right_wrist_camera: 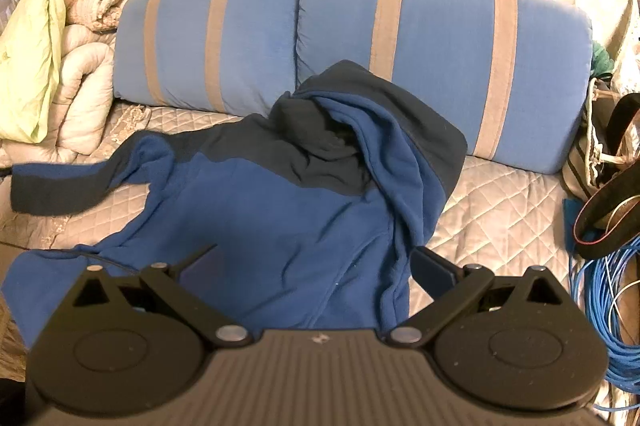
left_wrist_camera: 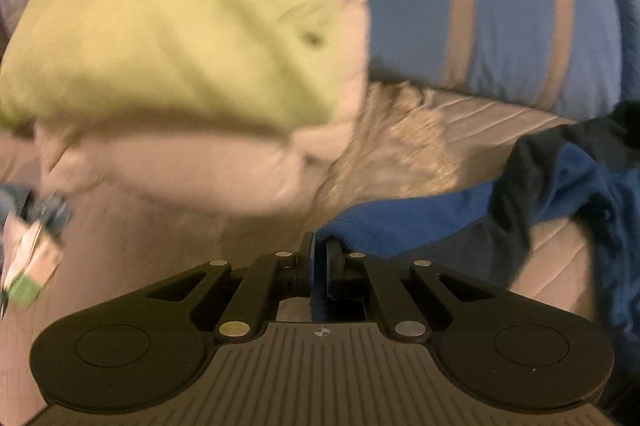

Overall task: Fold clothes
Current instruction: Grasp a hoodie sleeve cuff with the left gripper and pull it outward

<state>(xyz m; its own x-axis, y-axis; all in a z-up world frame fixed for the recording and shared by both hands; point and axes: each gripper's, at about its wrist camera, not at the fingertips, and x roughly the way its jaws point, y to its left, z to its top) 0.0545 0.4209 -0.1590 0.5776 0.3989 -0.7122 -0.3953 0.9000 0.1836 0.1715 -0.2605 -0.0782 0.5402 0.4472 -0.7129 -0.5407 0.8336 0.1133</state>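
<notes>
Pinched in my left gripper (left_wrist_camera: pixel 320 262), blue fleece jacket with navy panels (right_wrist_camera: pixel 280 194), my right gripper (right_wrist_camera: pixel 316 266) spread wide above it, quilted beige bedspread (right_wrist_camera: pixel 500 218) beneath.

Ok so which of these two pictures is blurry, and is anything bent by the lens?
Left wrist view: motion blur smears the green bedding and white quilt, while the left gripper, shut on the blue fleece, stays sharp. Right wrist view: crisp throughout; the fisheye bows the striped cushions and darkens the corners; the right gripper is open.
</notes>
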